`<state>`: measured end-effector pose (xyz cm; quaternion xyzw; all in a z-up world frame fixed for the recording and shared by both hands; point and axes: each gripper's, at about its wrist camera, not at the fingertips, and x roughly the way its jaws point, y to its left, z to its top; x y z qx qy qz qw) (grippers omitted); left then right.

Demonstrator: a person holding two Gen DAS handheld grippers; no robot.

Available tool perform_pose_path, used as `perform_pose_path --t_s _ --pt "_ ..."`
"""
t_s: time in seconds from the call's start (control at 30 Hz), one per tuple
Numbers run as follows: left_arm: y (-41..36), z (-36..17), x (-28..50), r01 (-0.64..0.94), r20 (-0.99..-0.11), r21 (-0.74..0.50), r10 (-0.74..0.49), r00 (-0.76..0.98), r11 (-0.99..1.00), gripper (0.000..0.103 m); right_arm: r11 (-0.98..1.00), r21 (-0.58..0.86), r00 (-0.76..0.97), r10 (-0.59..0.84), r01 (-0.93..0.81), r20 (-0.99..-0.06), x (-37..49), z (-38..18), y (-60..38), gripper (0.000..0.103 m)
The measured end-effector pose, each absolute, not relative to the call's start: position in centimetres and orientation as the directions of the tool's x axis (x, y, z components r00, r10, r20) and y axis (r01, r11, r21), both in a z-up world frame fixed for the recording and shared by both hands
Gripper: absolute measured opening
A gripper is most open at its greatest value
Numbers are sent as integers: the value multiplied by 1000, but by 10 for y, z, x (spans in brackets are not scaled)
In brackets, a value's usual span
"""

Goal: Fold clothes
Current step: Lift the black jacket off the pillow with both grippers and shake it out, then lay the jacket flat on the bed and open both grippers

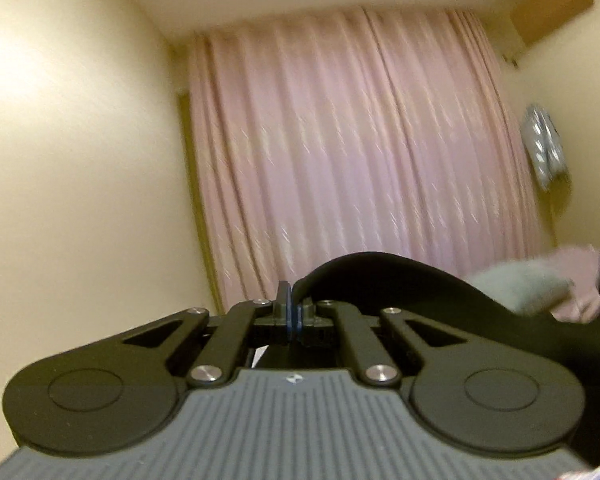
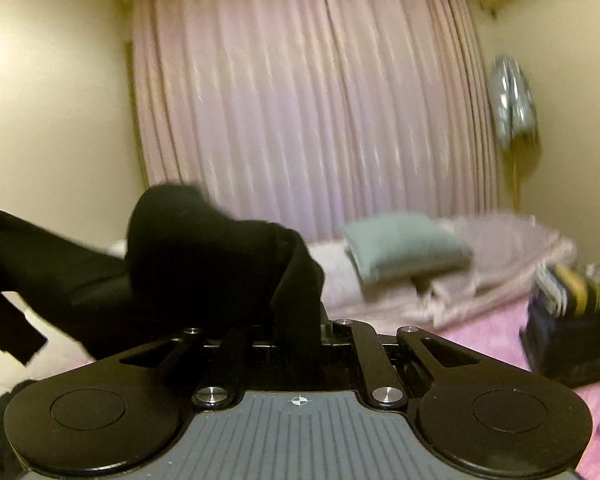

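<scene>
Pinching one black fabric garment between its blue pads, the left gripper sits low centre of its frame, cloth arcing rightward. The right gripper is pressed together on the same garment, which drapes left. Behind hang one pink pleated curtain, one grey-green cushion on one pale pink blanket, and one silver foil balloon.

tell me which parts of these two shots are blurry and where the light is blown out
Left wrist view: the pink curtain is streaked by motion blur, the left gripper stays sharp, and glare washes the wall at upper left. Right wrist view: the curtain, green pillow and black garment are smeared; fisheye bends the walls.
</scene>
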<state>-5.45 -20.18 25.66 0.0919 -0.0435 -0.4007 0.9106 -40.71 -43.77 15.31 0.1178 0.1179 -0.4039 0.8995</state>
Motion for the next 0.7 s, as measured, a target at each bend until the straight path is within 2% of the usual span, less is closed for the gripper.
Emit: perform_pose_path --t_s 0.1,0.27,0.4,0.5,0.53,0.57,0.6,0.63,0.67,0.7 --pt "-192 278 -54 718 43 169 -733 679 675 1 658 69 652 -716 749 -249 -406 186 -422 9" --pt "-234 284 -41 704 37 189 -722 691 684 2 670 -12 659 -733 742 -171 -399 233 -412 9" --pt "-318 252 -16 680 -34 240 -694 720 693 2 691 -50 657 -705 721 -265 -352 214 -511 9" --pt "-404 198 13 644 -154 279 -629 762 712 3 723 -66 653 -656 688 -380 -296 166 -610 10" --pt "-436 171 27 627 -215 291 -589 779 722 7 734 -71 647 -637 676 -419 -276 146 -645 10" --pt "-467 144 42 610 -277 305 -545 792 732 12 751 -73 644 -608 656 -464 -254 122 -679 13" --pt "-494 111 56 589 -355 317 -483 800 743 16 754 -85 622 -595 652 -509 -232 92 -708 38" --pt "-521 78 70 569 -429 331 -417 801 753 25 750 -100 590 -589 654 -552 -211 62 -737 55" --pt "-541 46 79 555 -499 344 -353 792 758 28 746 -116 557 -581 655 -593 -190 32 -765 73" --pt "-554 13 83 559 -570 336 -308 761 758 28 757 -103 556 -557 645 -618 -178 4 -786 73"
